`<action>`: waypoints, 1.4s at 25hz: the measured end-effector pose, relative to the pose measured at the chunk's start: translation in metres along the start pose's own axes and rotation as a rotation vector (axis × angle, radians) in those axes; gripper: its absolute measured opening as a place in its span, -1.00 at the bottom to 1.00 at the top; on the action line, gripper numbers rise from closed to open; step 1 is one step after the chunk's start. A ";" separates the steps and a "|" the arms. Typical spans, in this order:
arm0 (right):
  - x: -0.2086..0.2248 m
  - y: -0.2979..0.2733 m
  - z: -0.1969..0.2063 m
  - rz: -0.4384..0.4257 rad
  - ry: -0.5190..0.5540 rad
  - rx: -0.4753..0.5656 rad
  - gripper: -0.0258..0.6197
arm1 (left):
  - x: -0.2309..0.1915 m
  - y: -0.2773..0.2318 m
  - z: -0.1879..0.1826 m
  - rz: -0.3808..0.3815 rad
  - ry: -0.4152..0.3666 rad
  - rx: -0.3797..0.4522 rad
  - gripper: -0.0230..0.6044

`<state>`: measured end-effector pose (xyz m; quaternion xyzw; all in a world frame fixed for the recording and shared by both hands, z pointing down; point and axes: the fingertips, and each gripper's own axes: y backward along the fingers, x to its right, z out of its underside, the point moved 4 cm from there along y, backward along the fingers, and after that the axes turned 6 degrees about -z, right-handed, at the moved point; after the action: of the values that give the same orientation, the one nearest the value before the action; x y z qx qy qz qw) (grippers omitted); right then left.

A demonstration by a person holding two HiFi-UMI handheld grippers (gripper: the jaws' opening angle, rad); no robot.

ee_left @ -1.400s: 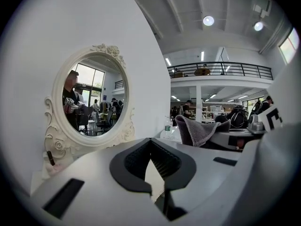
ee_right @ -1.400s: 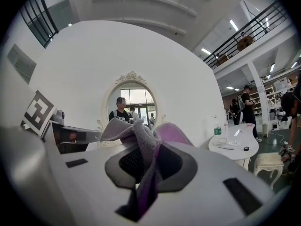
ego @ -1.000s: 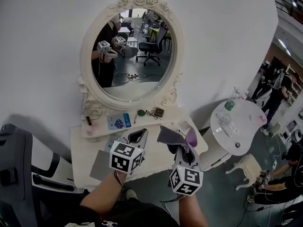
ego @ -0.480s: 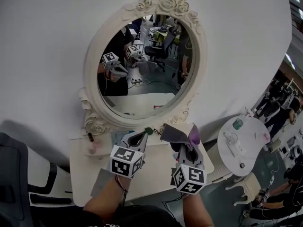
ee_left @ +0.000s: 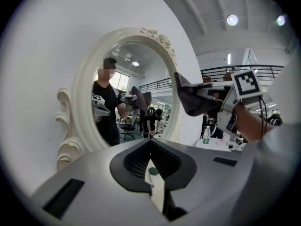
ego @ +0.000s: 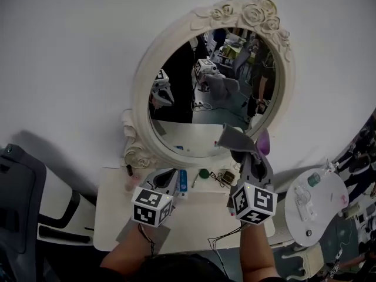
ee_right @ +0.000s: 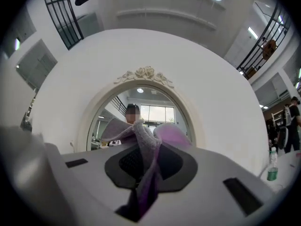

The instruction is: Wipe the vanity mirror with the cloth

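Right gripper (ego: 247,157) high over the back right part of the desk (ego: 194,219), jaws clamped on the cloth (ego: 235,138). Cloth soft and fleecy, grey on one face and purple on the other, bunched into loose folds above the jaw tips and pinched to a thin strip between them. Held just in front of the lower right rim of the mirror (ego: 205,81); touching the glass or not, impossible to tell.

Left gripper (ego: 168,175) lower, over the middle of the desk near its back edge, jaws close together with only a narrow slit and nothing held. Through the slit, a sliver of white desktop and a small green round thing (ego: 204,173). Both grippers of smooth grey plastic with a dark ribbed lining round the jaws, each topped by a white cube with black square markers.

Mirror oval, upright at the desk's back edge against a plain white wall (ego: 70,51). Set in a thick cream frame (ego: 140,98) with carved roses at the crown and scrolls at the foot. In the glass, reflections of a person (ego: 182,87) in dark clothes, both grippers, the cloth and an office room.

Along the desk's back edge, under the frame, a flat blue packet (ego: 183,181) beside the green round thing, plus a few items too small to name. Flat grey mat (ego: 123,237) at the desk's front left, partly hidden by the left gripper. Beyond the desk's right edge, a round white side table (ego: 323,222) with a bottle (ego: 313,179) on it. Beyond the left edge, a dark chair (ego: 17,204).
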<state>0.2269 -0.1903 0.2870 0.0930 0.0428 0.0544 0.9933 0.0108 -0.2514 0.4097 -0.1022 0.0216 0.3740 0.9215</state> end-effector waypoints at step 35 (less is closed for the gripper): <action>-0.011 -0.200 -0.191 -0.248 0.254 0.377 -0.78 | -0.039 -0.031 0.000 -0.235 -0.034 -0.058 -0.93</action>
<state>0.2177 -0.3525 0.0628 0.2629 0.1877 -0.0653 0.9441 0.0042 -0.3000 0.4197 -0.1244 -0.0170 0.2655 0.9559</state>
